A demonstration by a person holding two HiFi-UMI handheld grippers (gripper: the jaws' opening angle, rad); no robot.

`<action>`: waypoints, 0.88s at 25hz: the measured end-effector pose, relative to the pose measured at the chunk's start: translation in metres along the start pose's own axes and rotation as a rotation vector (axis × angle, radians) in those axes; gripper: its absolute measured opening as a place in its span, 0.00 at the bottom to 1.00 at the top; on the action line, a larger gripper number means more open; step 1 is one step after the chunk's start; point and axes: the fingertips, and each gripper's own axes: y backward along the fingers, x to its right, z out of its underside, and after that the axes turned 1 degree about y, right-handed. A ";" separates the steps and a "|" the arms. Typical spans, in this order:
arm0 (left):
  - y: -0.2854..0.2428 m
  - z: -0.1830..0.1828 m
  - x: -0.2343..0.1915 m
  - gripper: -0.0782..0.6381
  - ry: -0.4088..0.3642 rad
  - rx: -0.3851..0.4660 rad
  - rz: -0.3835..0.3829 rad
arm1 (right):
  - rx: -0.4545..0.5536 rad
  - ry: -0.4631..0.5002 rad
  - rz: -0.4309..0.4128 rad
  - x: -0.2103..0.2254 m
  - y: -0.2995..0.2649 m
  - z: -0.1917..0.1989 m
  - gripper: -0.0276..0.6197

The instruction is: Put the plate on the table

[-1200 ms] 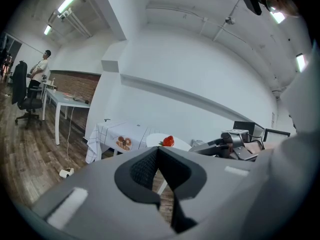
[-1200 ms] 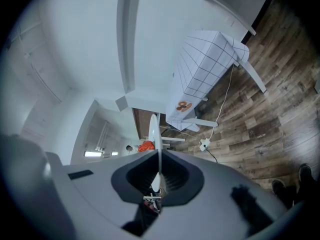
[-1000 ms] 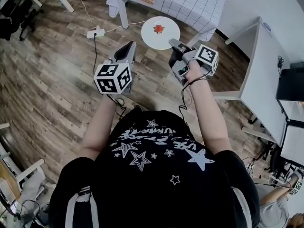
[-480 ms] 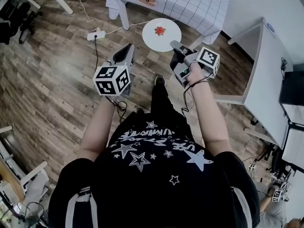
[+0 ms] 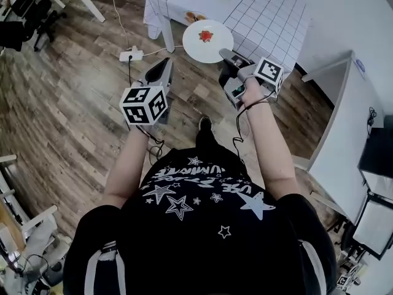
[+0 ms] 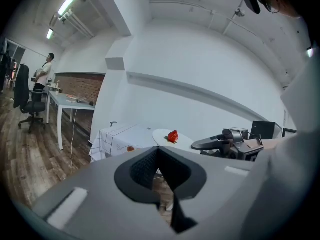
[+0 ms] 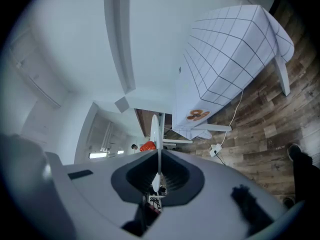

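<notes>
A white round plate (image 5: 207, 40) with a red strawberry (image 5: 205, 36) on it hangs in the air just short of the table's near edge. My right gripper (image 5: 225, 55) is shut on the plate's near rim; in the right gripper view the plate (image 7: 155, 134) stands edge-on between the jaws, the strawberry (image 7: 148, 146) to its left. My left gripper (image 5: 167, 62) is shut and holds nothing, level with the right one and to its left. The left gripper view shows the plate (image 6: 172, 139) and the right gripper (image 6: 204, 144) ahead. The table (image 5: 245, 11) wears a white checked cloth.
A white power strip (image 5: 131, 55) with cables lies on the wood floor left of the table leg (image 5: 164, 34). A white desk (image 5: 344, 146) runs along the right. Another white table leg (image 5: 86, 2) and chairs stand at the upper left.
The person has stepped forward, one shoe now showing. The checked table has come closer under the plate, which stays in my right gripper. Both grippers keep their pose.
</notes>
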 end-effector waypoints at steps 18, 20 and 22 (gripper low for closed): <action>-0.109 -0.040 -0.011 0.12 0.039 0.045 -0.114 | -0.103 0.011 -0.020 0.008 -0.066 -0.109 0.07; -0.117 -0.041 -0.010 0.12 0.034 0.047 -0.121 | -0.113 0.022 -0.022 0.011 -0.070 -0.115 0.07; -0.123 -0.040 -0.011 0.12 0.035 0.043 -0.127 | -0.116 0.029 -0.017 0.015 -0.073 -0.120 0.07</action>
